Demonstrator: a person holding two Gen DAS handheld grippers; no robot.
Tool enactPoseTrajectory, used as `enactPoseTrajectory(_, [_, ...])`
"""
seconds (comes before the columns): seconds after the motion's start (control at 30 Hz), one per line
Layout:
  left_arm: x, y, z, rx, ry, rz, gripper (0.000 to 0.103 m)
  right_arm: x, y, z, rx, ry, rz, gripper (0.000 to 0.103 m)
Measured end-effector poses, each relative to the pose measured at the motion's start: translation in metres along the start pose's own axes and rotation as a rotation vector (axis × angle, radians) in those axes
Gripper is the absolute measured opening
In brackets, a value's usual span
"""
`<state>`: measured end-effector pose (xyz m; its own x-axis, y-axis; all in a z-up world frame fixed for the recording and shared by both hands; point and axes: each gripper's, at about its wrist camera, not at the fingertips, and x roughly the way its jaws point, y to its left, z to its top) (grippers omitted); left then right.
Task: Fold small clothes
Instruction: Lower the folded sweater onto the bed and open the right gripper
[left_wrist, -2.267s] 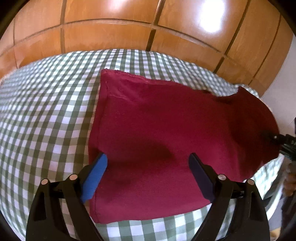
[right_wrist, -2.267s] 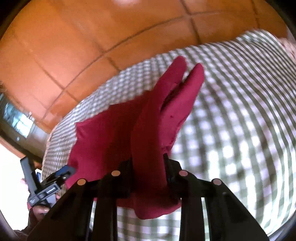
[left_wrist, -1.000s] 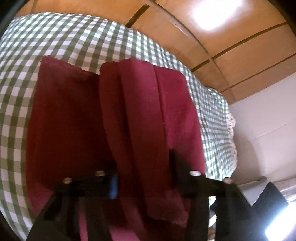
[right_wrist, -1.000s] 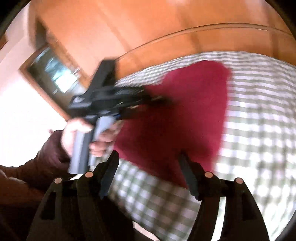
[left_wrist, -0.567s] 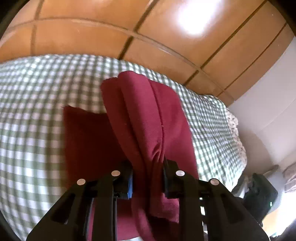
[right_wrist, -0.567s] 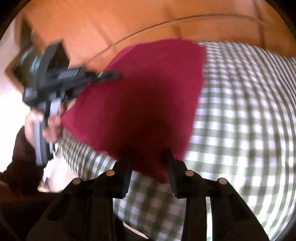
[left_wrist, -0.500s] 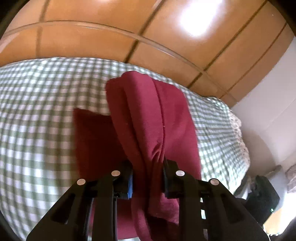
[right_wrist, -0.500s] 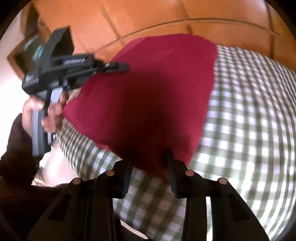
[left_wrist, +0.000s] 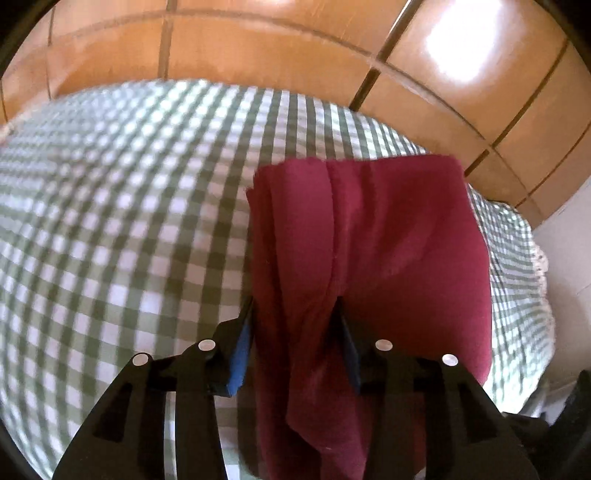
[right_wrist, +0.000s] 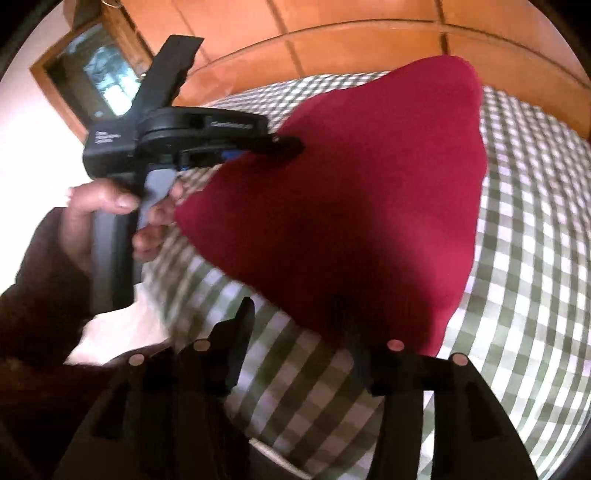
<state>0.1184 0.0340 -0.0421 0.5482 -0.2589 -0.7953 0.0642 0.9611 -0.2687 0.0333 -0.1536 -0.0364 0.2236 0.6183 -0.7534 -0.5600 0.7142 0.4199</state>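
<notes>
1. Floor (left_wrist: 258, 48): orange-brown tiles with dark joints, seen beyond the far edge of the table in both views.
2. Cloth (left_wrist: 122, 206): green-and-white check, covering the table; a lace trim shows along its right edge in the left wrist view.
3. Garment (left_wrist: 399, 236): dark red fabric lying on the check cloth. In the left wrist view it is doubled over, with two lengthwise creases running away from the camera. A bunched strip of it rises off the table and hangs down past the fingers. In the right wrist view (right_wrist: 354, 192) its near corner droops towards the camera while the rest spreads back across the table.
4. Left gripper (left_wrist: 295, 332): fingers (left_wrist: 240, 350) clamped on the bunched strip of the garment, blue pads pressing it from both sides. In the right wrist view (right_wrist: 284, 147) the gripper tip meets the garment's left edge, and the person's hand (right_wrist: 107, 206) wraps the handle.
5. Right gripper (right_wrist: 299, 325): fingers spread apart and grasping nothing. The left finger (right_wrist: 240, 332) stands over bare check cloth. The right finger sits against the garment's near corner.
</notes>
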Motion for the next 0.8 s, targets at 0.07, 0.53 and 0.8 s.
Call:
enactPoseTrajectory(0.07, [-0.013, -0.007, 0.001, 0.019, -0.056, 0.052, 0.042, -0.016, -0.005, -0.001, 0.009, -0.02, 0.045, 0.056])
enactPoseTrajectory(0.53, [-0.01, -0.044, -0.033, 0.153, -0.106, 0.015, 0.042, -0.02, -0.061, 0.106, 0.117, -0.178, -0.191, 0.033])
enactPoseTrajectory(0.8, [0.01, -0.022, -0.042, 0.134, -0.075, 0.039, 0.04, 0.063, -0.091, 0.139, 0.123, -0.042, -0.293, 0.031])
